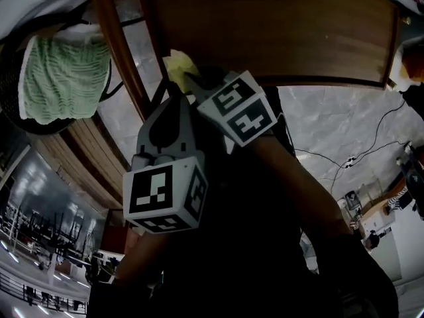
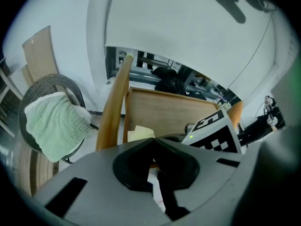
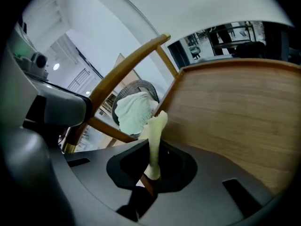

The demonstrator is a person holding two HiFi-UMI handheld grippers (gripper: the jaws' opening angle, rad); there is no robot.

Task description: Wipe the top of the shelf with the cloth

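Observation:
The wooden shelf top (image 1: 265, 25) fills the upper head view and the right of the right gripper view (image 3: 235, 112). My right gripper (image 3: 151, 173) is shut on a pale yellow cloth (image 3: 156, 135) that sticks up from the jaws, at the shelf's near left corner. In the head view the cloth (image 1: 177, 65) shows just ahead of the right gripper (image 1: 192, 81). My left gripper (image 1: 173, 98) sits close beside it on the left, and its jaws (image 2: 153, 161) are shut with nothing held. The cloth (image 2: 139, 133) also shows ahead in the left gripper view.
A curved wooden post (image 1: 119, 45) runs along the shelf's left side. Beyond it a green towel (image 1: 63, 78) lies in a dark wicker basket (image 1: 13, 111). Cables (image 1: 358, 154) trail over the marble floor on the right.

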